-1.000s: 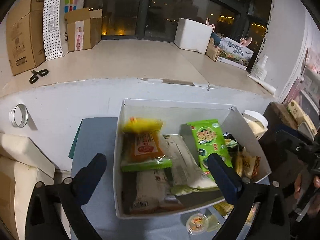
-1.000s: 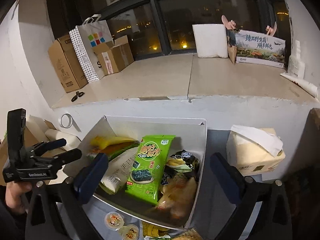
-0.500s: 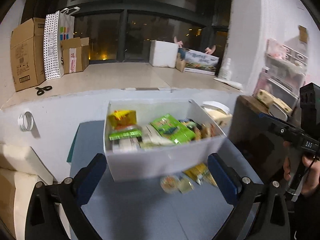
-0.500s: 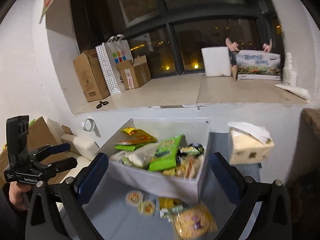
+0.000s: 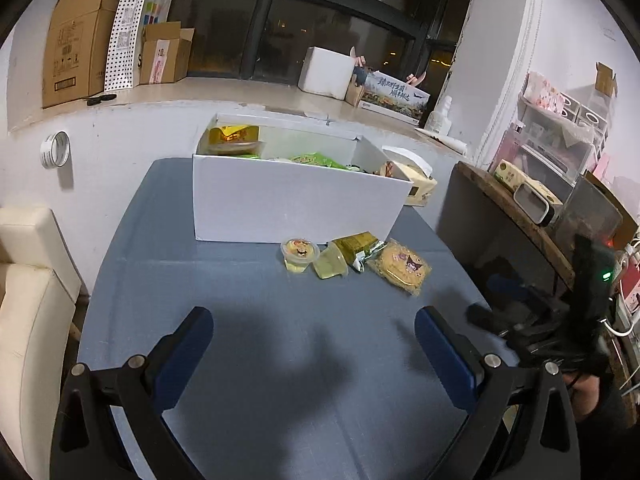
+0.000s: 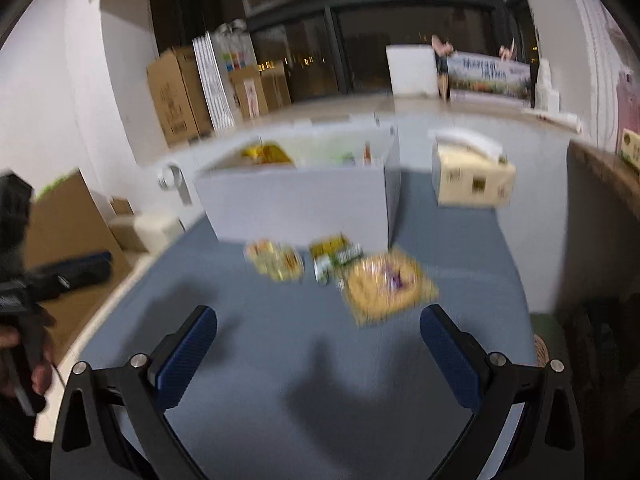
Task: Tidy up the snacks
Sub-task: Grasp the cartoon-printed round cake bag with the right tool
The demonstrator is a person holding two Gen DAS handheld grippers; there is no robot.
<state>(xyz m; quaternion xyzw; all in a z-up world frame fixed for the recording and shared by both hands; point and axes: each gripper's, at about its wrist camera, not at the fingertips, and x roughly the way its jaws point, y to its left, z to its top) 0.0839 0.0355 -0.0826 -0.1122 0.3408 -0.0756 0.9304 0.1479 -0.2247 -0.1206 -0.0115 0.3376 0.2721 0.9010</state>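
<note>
Most snacks sit in my white box [image 5: 296, 208]; 4 remain on the worktop [image 5: 240, 320]: 2 jelly cups [image 5: 301, 255], a yellow packet [image 5: 357, 245] and a cookie pack [image 5: 404, 268]. Both my left hand-held gripper [image 5: 314, 344] and right hand-held gripper [image 6: 318, 340] are released, empty.

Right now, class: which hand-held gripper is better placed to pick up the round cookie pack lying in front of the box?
Probably the right hand-held gripper. Both are open and empty, but the cookie pack lies close ahead of it, while from the left hand-held gripper the pack sits farther off, to the right.

Long printed box [image 5: 394, 95] on the sill bears Chinese characters (too small to read reliably); nothing else legible.
</note>
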